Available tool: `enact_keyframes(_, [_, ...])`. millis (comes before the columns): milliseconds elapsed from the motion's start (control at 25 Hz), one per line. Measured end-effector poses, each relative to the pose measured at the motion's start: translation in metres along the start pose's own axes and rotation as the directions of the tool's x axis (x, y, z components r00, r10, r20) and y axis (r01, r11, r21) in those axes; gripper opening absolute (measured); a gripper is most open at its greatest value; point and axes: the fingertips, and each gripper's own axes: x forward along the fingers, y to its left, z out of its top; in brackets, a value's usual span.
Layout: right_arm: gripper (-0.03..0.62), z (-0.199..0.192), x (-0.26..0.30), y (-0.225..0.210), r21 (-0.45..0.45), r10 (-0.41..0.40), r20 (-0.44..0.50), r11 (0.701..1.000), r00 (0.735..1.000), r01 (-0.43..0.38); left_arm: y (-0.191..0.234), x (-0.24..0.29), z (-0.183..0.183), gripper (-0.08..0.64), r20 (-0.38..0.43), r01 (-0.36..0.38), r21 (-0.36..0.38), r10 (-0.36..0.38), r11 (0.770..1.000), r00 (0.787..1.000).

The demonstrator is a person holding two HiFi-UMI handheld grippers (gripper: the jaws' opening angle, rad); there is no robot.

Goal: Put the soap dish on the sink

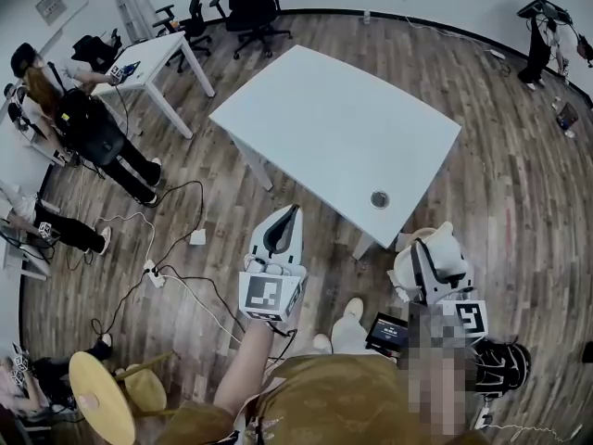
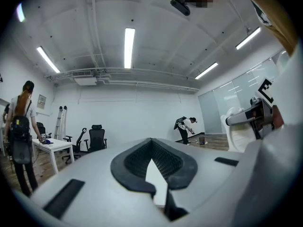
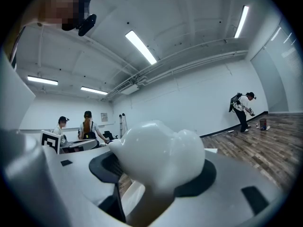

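Note:
The soap dish [image 1: 443,245] is a glossy white, rounded piece, and my right gripper [image 1: 426,253] is shut on it just off the near right corner of the white table [image 1: 343,128]. In the right gripper view the soap dish [image 3: 161,155] bulges out between the dark pads of the right gripper [image 3: 156,174] and hides what lies straight ahead. My left gripper [image 1: 295,211] is shut with nothing in it and points at the table's near edge. In the left gripper view the left gripper [image 2: 151,148] has its pads together. No sink shows in any view.
The table has a round cable hole [image 1: 379,199] near its front corner. A small white desk [image 1: 153,58], office chairs [image 1: 250,7] and standing people [image 1: 88,123] are at the back left. Cables [image 1: 157,272] trail over the wood floor and a wooden stool [image 1: 97,397] stands at the lower left.

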Motion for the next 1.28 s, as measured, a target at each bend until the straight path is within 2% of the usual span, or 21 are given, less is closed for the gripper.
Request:
enact_keyframes(240, [0.306, 0.0, 0.029, -0.03, 0.023, 0.043, -0.024, 0.999, 0.999, -0.042, -0.017, 0.043, 0.01, 0.006, -0.005, 0.005, 0.032, -0.005, 0.999, 1.0])
enact_keyframes(520, [0.305, 0.001, 0.055, -0.044, 0.046, 0.062, -0.034, 0.997, 0.997, -0.06, -0.014, 0.074, 0.007, 0.006, -0.029, 0.002, 0.042, -0.001, 0.999, 1.0])
enact_keyframes(760, [0.305, -0.002, 0.084, -0.059, 0.044, 0.034, -0.045, 0.999, 0.998, -0.032, -0.008, 0.11, 0.0, 0.006, -0.021, 0.02, 0.005, -0.02, 1.0, 1.0])
enact_keyframes(1160, [0.305, 0.018, 0.155, -0.057, 0.05, 0.004, -0.012, 0.999, 1.0, -0.003, 0.032, 0.183, -0.002, 0.006, 0.025, 0.086, -0.041, -0.085, 0.995, 0.996])
enact_keyframes(1280, [0.305, 0.027, 0.172, -0.051, 0.073, -0.002, 0.007, 0.997, 1.0, 0.001, 0.05, 0.199, -0.005, 0.006, 0.034, 0.095, -0.077, -0.093, 0.992, 0.995])
